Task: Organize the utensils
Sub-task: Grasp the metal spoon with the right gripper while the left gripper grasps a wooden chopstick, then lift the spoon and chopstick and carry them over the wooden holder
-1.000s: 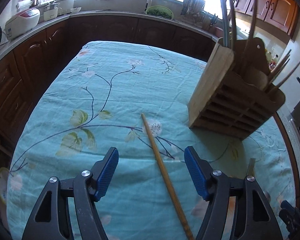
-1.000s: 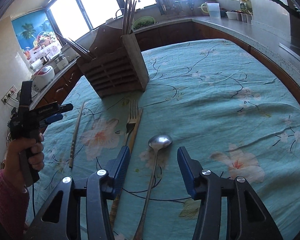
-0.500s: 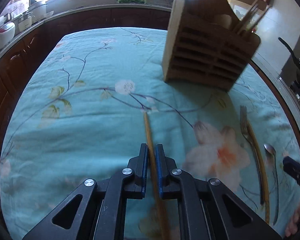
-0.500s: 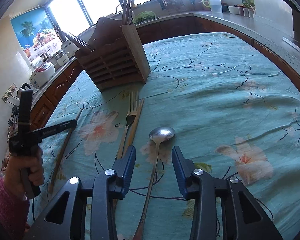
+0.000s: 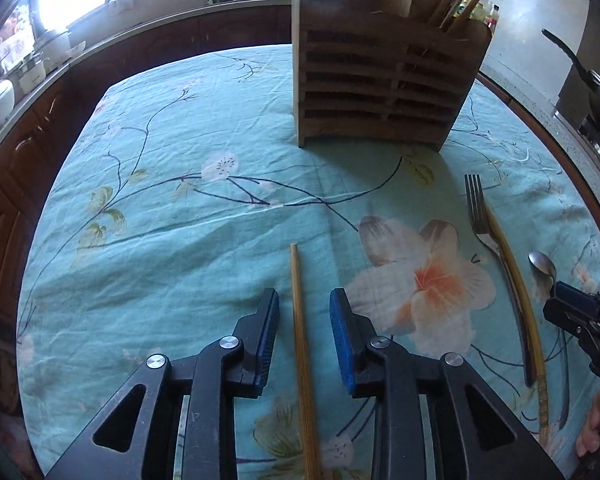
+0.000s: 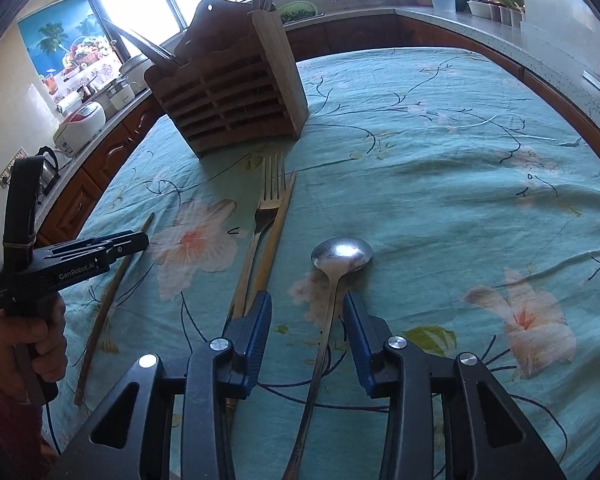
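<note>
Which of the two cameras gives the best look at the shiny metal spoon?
The right wrist view: the shiny metal spoon lies centred, bowl and handle plainly visible on the teal floral tablecloth. The left wrist view catches only its bowl at the right edge.

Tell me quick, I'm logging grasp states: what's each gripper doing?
Left gripper: open, straddling the chopstick, not holding it.
Right gripper: open, straddling the spoon handle, nothing held.
</note>
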{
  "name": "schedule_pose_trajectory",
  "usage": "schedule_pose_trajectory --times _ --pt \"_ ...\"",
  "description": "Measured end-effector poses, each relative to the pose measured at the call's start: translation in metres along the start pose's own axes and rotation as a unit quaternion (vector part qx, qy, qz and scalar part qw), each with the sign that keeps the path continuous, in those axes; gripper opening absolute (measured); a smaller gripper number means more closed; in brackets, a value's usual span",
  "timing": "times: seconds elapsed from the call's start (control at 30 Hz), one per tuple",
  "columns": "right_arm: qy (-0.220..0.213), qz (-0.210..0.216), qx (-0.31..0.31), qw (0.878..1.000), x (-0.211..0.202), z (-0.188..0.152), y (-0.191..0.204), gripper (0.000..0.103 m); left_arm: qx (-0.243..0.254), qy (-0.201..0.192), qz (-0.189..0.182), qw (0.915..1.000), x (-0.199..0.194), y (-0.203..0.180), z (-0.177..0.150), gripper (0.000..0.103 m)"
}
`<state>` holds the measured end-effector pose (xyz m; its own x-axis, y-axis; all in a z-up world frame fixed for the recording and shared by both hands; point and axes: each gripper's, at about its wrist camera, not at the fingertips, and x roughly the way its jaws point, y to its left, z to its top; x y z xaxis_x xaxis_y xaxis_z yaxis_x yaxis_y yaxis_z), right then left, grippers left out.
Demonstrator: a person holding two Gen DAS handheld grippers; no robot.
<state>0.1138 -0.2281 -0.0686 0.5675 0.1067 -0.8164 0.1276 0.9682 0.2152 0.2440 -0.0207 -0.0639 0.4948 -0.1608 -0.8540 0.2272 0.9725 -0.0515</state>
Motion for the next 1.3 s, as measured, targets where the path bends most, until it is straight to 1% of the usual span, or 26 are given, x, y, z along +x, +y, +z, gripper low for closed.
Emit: schedule_pose_trajectory --times 0.07,0.1,0.13,0.17,0.2,0.23,0.3,0.4,0.53,0.77,0.9,1.0,1.13,1.3 --pt "0.002 -0.004 -0.005 1.000 0.003 0.003 0.001 0.038 0.006 -0.005 0.001 1.0000 0.003 -0.004 0.001 0.026" --pt "0.004 -0.004 -0.005 1.000 0.004 0.004 0.001 0.035 0.008 -0.007 -0.001 0.9999 0.003 -0.005 0.002 0.024" --pt "0.005 -0.007 -0.005 1.000 0.006 0.006 0.001 0.030 0.012 -0.009 -0.005 0.9999 0.004 -0.006 0.002 0.016" --pt "0.007 -0.011 -0.006 1.000 0.007 0.007 0.001 0.014 0.012 -0.011 -0.011 0.9998 0.003 -0.005 0.001 0.010" --pt "0.009 -0.015 -0.006 1.000 0.009 0.008 0.000 0.005 0.012 -0.012 -0.016 0.9997 0.004 -0.004 0.001 0.004" --pt "0.009 -0.012 -0.006 1.000 0.010 0.009 -0.001 0.005 0.010 -0.011 -0.021 0.9997 0.003 -0.003 0.000 0.004" --pt "0.012 -0.006 -0.003 1.000 0.009 0.010 -0.003 0.005 0.003 -0.012 -0.053 0.9985 -0.003 0.002 -0.002 0.003" --pt "0.001 0.006 0.000 1.000 -0.001 0.010 -0.005 0.005 -0.003 -0.028 -0.055 0.9981 -0.019 0.007 -0.007 0.003" --pt "-0.025 0.022 0.005 0.999 -0.024 0.016 -0.004 0.005 -0.024 -0.053 -0.077 0.9953 -0.047 0.015 -0.012 0.003" --pt "-0.078 0.040 -0.005 0.996 -0.066 0.032 0.007 0.002 -0.054 -0.116 -0.109 0.9858 -0.115 0.028 -0.023 0.003" --pt "-0.111 0.043 -0.016 0.993 -0.089 0.041 0.016 0.002 -0.062 -0.155 -0.116 0.9791 -0.148 0.034 -0.031 0.003" --pt "-0.133 0.047 -0.023 0.990 -0.104 0.047 0.020 0.002 -0.069 -0.174 -0.127 0.9741 -0.169 0.038 -0.038 0.003" --pt "-0.157 0.044 -0.035 0.986 -0.118 0.055 0.026 0.002 -0.082 -0.192 -0.141 0.9677 -0.185 0.046 -0.042 0.003" --pt "-0.170 0.043 -0.041 0.984 -0.124 0.063 0.029 0.002 -0.092 -0.203 -0.151 0.9631 -0.191 0.052 -0.044 0.003"
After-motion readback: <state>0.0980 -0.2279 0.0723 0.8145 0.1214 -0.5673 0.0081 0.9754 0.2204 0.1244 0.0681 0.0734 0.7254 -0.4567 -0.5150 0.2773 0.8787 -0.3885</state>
